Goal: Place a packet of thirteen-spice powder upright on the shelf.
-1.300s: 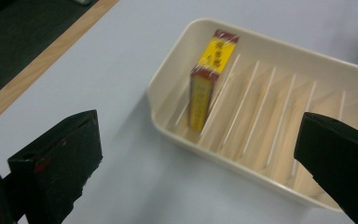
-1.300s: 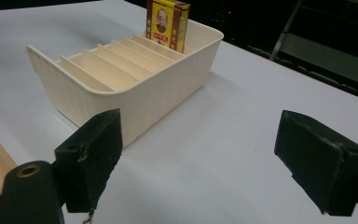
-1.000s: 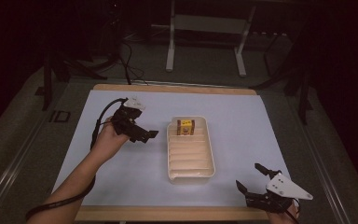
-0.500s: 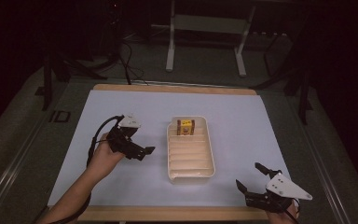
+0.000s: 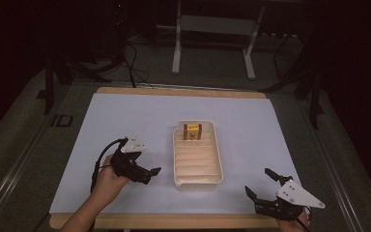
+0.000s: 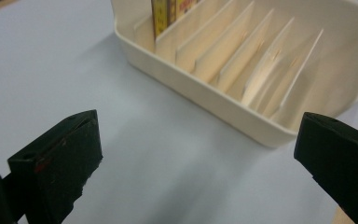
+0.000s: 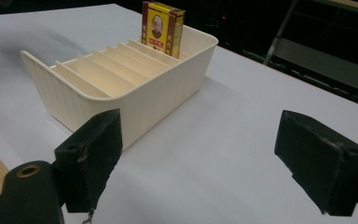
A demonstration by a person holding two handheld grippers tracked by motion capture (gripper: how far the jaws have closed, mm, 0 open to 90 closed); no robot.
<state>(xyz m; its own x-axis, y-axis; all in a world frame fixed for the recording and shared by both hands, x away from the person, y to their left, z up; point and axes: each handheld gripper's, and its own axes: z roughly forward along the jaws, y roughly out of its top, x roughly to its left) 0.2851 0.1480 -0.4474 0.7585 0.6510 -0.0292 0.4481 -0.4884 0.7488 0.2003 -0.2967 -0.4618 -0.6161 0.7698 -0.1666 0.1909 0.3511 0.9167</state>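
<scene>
You hold the left gripper at nine o'clock of the cream slotted tray and the right gripper at four, both wide apart and empty, likely standing clear since the small box stands upright in the twelve-o'clock slot.

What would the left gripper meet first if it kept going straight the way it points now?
Probably the cream divided tray. The left gripper is open beside the tray's near end, with only bare blue mat between its jaws and the tray's side wall. Depth is unclear, so it might just pass the near corner.
</scene>
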